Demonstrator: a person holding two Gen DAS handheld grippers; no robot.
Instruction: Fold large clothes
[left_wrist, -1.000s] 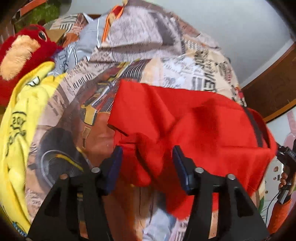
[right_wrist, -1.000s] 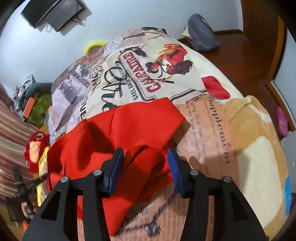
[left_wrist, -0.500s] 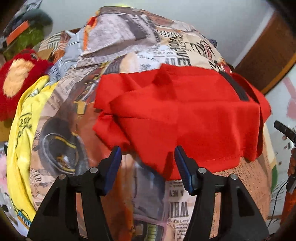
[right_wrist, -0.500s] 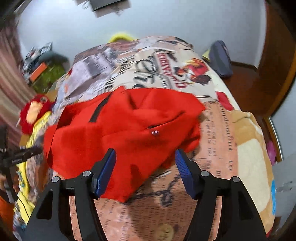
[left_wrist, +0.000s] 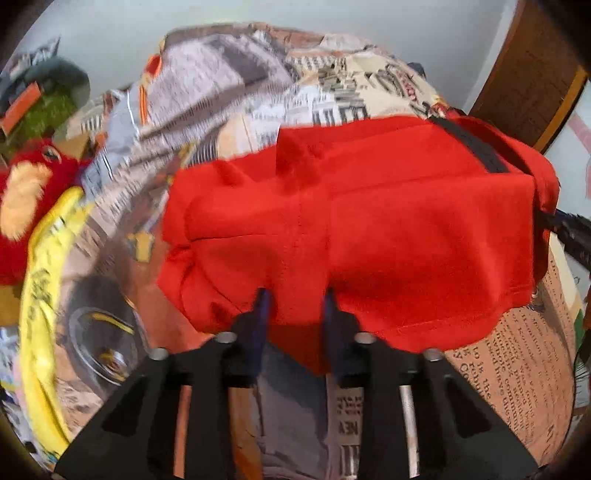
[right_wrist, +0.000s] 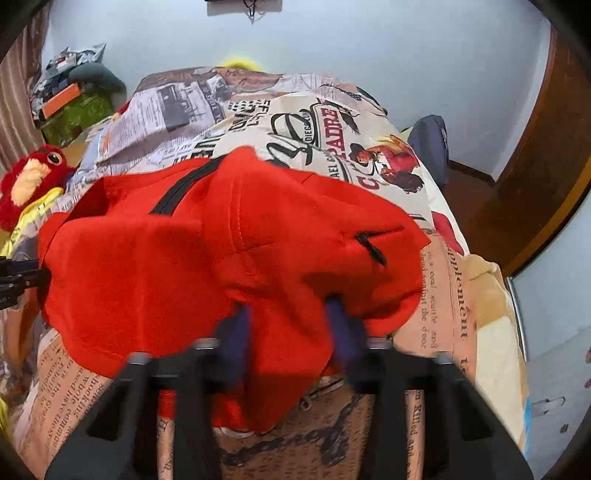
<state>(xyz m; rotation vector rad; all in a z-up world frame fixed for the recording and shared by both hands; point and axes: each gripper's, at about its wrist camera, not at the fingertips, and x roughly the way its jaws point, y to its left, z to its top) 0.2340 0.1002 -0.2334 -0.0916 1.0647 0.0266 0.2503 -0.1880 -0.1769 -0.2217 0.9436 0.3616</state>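
Printed bedding (left_wrist: 517, 350) carries our red shirt (left_wrist: 369, 221). Both jaws have just been closing: left gripper (left_wrist: 295, 308) and right gripper (right_wrist: 291, 317) now pinch its near edge. We should lift evenly, keeping the hem taut.

1 red garment (left_wrist: 369, 229) on 1 printed bedspread (right_wrist: 258, 110). 2 grippers: left (left_wrist: 295, 306), right (right_wrist: 291, 314). also 1 red plush toy (right_wrist: 29, 177), 1 yellow cloth (left_wrist: 44, 266), 1 dark bag (right_wrist: 430, 144).
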